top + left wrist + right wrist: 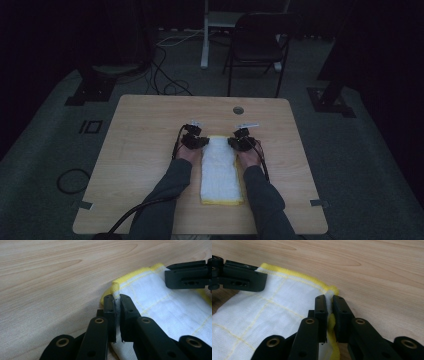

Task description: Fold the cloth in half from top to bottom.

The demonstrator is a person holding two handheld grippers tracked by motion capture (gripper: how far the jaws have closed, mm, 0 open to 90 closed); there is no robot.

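A folded white cloth [220,170] with a yellow border lies lengthwise on the wooden table [145,140]. My left gripper [200,142] sits at the cloth's far left corner. In the left gripper view its jaws [117,298] are shut on that corner of the cloth [162,307], pinching the fabric upright. My right gripper [235,141] sits at the far right corner. The right gripper view shows it [329,298] shut on the yellow-edged corner of the cloth [274,307]. Each gripper view also shows the other gripper's jaw: the right one [187,277] and the left one [239,277].
A round cable hole [238,110] sits near the table's far edge. Beyond the table stand a dark chair [260,45] and a white post [205,35], with cables [165,75] on the floor. Bare wood lies on both sides of the cloth.
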